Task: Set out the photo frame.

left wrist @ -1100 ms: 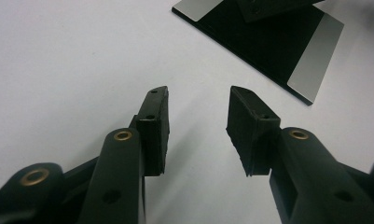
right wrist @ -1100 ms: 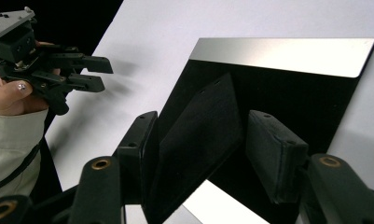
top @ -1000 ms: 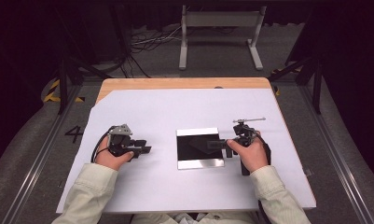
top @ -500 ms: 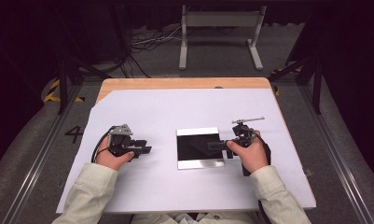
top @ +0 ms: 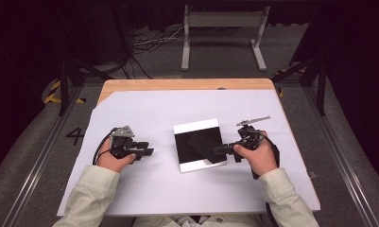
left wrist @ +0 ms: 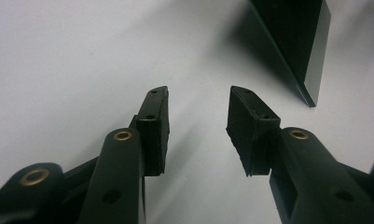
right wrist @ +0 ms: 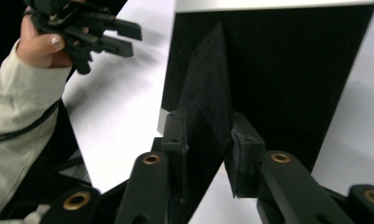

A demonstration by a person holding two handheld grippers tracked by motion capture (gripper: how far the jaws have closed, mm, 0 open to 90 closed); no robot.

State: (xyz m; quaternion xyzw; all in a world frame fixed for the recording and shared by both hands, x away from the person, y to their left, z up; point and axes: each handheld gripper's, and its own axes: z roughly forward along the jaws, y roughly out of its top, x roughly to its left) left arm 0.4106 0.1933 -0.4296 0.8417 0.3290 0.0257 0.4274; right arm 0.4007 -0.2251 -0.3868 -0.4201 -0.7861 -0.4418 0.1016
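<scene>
Our right gripper (right wrist: 208,154) has just been closing its jaws around the black flap (right wrist: 208,93) rising from the black-faced board (top: 199,144), while our left gripper (left wrist: 196,126), jaws apart and empty, sits farther off to the board's left.

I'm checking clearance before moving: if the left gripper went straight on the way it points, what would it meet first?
Probably the black panel. In the high view the left gripper points across the white sheet toward its near edge, with bare sheet between. The left gripper view puts the panel slightly off-line, so it might pass close.

Black frame (left wrist: 296,42) cut off at top
</scene>
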